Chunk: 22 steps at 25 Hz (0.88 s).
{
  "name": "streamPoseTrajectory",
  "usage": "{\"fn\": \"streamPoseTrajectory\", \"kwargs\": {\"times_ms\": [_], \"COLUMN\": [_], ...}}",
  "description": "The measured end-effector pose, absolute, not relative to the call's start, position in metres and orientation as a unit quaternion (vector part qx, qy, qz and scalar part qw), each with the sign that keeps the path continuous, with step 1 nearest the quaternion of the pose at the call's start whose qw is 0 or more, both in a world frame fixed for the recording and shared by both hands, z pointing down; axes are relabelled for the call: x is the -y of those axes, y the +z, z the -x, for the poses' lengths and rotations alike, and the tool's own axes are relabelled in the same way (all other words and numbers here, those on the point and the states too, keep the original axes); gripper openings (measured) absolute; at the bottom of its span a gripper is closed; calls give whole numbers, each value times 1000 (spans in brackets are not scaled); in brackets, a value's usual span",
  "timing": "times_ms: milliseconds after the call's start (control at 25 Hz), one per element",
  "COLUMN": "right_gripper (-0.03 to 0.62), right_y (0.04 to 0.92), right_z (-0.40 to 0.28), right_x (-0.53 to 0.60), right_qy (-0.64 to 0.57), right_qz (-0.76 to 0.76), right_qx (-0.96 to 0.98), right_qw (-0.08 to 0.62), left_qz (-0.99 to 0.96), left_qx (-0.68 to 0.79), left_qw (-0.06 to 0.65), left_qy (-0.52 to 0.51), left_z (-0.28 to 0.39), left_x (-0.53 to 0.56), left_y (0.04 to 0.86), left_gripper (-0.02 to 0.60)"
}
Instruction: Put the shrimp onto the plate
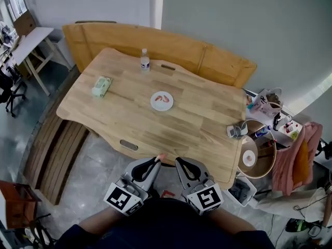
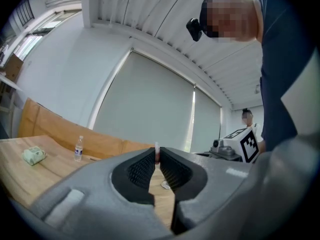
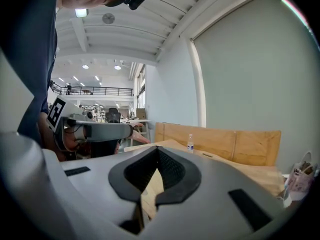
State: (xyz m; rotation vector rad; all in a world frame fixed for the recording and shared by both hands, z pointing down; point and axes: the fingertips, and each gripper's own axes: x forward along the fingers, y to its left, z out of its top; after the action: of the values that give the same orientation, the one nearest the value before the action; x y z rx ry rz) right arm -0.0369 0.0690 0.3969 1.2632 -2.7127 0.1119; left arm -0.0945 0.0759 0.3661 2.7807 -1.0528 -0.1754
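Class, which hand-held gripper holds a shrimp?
The left hand-held gripper: a pink shrimp is pinched at its tips; the right hand-held gripper is shut, empty.

Pink shrimp pinched by left tool; white plate well apart.

left tool pinching shrimp at tips; right tool closed; both side by side.

Head view overhead; gripper views low, sharing table
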Motion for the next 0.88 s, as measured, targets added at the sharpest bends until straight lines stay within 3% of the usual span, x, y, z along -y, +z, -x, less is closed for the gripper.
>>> {"fn": "streamPoseTrajectory", "kwargs": {"times_ms": [880], "right_gripper": [9], "right_y": [388], "right_z": [54], "right_x": [44], "right_qy": [38], "right_qz": [-439], "right_qx": [894], "right_qw": [76], "left_qz": [-926], "left_qx": [354], "left_qw": [121], "left_qy": [-54], "left_z": [121], "left_x": [46], "left_y": [376], "left_gripper": [34]}}
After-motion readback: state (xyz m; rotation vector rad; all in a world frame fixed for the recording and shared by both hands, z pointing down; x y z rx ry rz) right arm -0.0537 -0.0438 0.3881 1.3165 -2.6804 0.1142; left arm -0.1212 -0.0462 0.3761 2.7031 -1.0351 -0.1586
